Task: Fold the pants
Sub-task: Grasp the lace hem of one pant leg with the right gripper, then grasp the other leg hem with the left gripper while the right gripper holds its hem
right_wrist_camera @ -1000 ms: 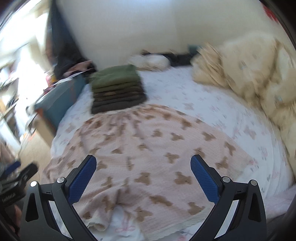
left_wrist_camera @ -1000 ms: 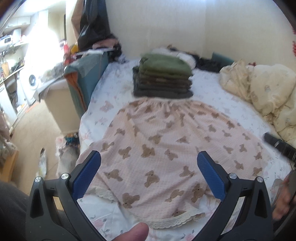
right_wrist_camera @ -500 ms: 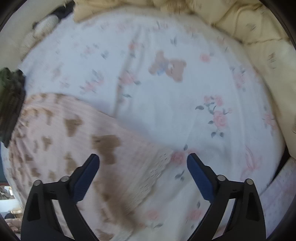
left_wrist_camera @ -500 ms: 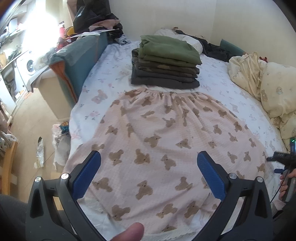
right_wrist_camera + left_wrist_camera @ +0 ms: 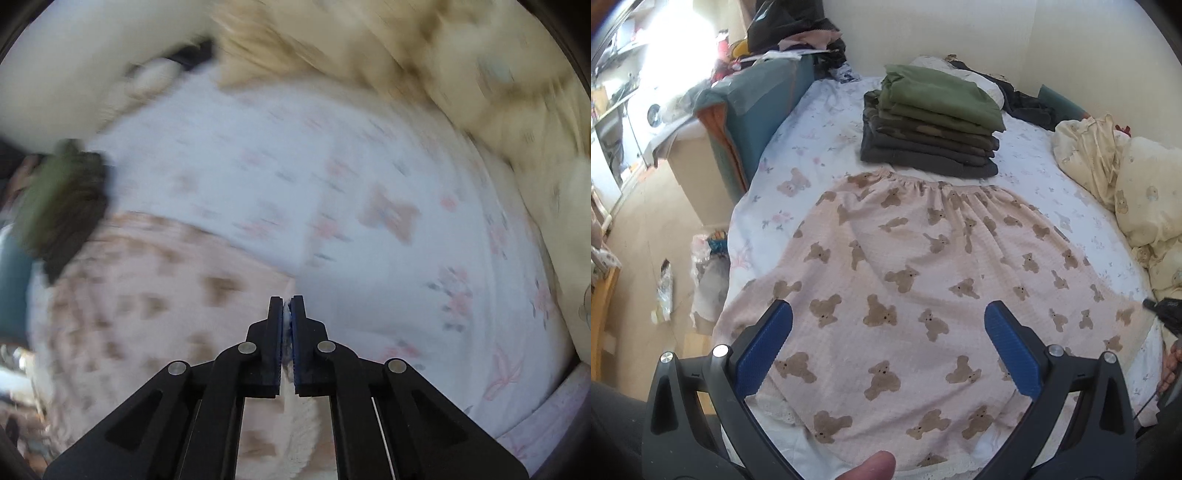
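Pink pants with brown bears [image 5: 923, 280] lie spread flat on the floral bed sheet [image 5: 812, 147], waistband far, lace hem near. My left gripper [image 5: 886, 328] is open and hovers over the near half of the pants, empty. In the right wrist view, which is blurred, my right gripper [image 5: 287, 306] is shut on the right hem corner of the pants [image 5: 147, 295], with white lace showing between its fingers. The right gripper's tip shows at the pants' right corner in the left wrist view [image 5: 1165, 312].
A stack of folded green and dark clothes [image 5: 931, 122] sits beyond the waistband. Cream bedding [image 5: 1126, 184] is bunched on the right. A teal cushion [image 5: 753, 110] and floor clutter [image 5: 705, 273] lie left of the bed.
My right gripper has closed on the right hem corner of the pants. My left gripper has moved in over the pants and stays open.
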`<action>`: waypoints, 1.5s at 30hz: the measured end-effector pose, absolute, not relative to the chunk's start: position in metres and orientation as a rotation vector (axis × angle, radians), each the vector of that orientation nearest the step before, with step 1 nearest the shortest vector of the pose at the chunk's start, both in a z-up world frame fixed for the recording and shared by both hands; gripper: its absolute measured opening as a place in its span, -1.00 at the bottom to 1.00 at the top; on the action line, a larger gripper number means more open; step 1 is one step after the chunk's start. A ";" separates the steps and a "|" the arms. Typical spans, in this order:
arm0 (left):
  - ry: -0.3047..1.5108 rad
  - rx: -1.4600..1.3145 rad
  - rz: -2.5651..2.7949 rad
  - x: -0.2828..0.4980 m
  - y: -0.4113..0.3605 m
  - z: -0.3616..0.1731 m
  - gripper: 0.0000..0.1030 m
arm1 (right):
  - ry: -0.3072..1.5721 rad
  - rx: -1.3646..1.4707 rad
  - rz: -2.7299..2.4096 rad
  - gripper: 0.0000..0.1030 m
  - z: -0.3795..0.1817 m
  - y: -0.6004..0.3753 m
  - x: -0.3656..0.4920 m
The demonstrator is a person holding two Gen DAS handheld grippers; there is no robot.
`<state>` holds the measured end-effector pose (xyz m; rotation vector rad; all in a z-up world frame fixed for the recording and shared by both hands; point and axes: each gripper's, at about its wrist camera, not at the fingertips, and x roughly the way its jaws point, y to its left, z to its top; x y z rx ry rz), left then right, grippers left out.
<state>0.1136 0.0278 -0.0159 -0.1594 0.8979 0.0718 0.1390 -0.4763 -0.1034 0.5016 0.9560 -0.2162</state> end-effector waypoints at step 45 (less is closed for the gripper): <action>1.392 0.319 -0.169 0.408 -0.233 -0.143 -0.98 | 1.329 0.453 0.531 -0.93 -0.154 -0.278 0.077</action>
